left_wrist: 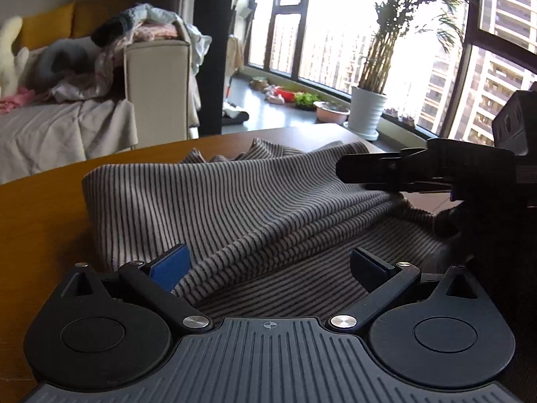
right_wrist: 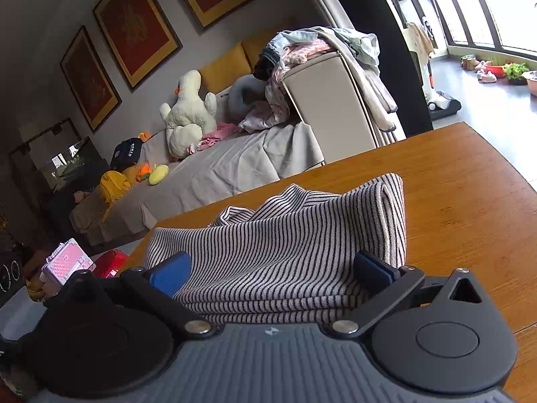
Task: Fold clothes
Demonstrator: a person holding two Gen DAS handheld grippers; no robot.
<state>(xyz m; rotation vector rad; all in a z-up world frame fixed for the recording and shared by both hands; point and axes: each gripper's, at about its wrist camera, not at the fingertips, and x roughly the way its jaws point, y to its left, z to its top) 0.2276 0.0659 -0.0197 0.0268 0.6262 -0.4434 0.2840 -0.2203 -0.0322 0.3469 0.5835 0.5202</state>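
Observation:
A grey garment with thin black stripes (left_wrist: 214,201) lies folded in layers on the wooden table (left_wrist: 37,221). My left gripper (left_wrist: 268,268) is open, its blue pads wide apart with the cloth lying between and under them. The right gripper shows in the left wrist view (left_wrist: 369,171) at the garment's right side, right above a bunched fold. In the right wrist view the right gripper (right_wrist: 272,272) is open, its jaws straddling the stacked edges of the striped garment (right_wrist: 302,228); whether they press the cloth is unclear.
A grey-covered sofa (right_wrist: 214,168) with a plush duck (right_wrist: 191,107) and a pile of clothes (right_wrist: 319,47) stands behind the table. A potted plant (left_wrist: 367,110) stands by the windows. The table's edge (right_wrist: 503,154) runs near the garment's far side.

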